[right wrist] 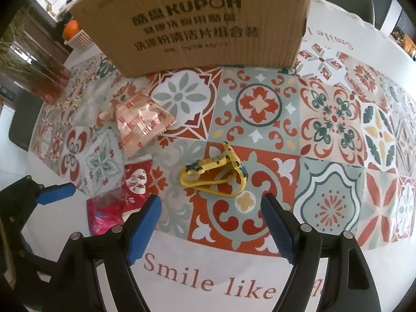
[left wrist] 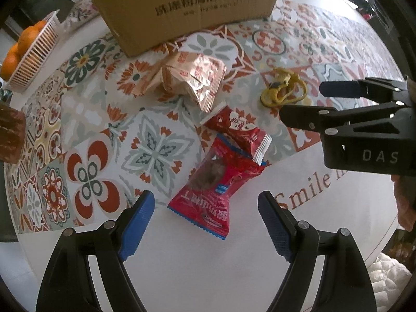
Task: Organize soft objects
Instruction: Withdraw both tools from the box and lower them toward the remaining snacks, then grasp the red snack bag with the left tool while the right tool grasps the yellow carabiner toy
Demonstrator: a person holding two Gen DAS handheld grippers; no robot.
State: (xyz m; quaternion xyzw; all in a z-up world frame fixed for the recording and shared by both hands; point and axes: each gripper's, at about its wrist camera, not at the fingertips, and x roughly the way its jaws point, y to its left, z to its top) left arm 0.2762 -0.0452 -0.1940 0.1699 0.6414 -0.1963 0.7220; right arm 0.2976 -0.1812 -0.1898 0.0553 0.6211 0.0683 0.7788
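A red snack packet (left wrist: 213, 179) lies on the table just ahead of my open, empty left gripper (left wrist: 206, 223). A smaller dark red packet (left wrist: 238, 127) rests on its far end. A shiny rose-gold packet (left wrist: 192, 78) lies beyond, before a cardboard box (left wrist: 182, 5). A yellow strap with a clip (right wrist: 215, 171) lies just ahead of my open, empty right gripper (right wrist: 210, 226). The right gripper (left wrist: 301, 104) shows in the left wrist view beside the strap (left wrist: 283, 88). The red packets (right wrist: 122, 197), rose-gold packet (right wrist: 140, 119), box (right wrist: 208, 26) and a left fingertip (right wrist: 56, 192) show in the right wrist view.
The table wears a patterned tile cloth (right wrist: 332, 119) with a white border reading "Smile like". A white basket of oranges (left wrist: 28, 49) stands far left. A brown object (left wrist: 10, 135) sits at the left edge, and a brownish vase (right wrist: 49, 78) with dried grass stands left of the box.
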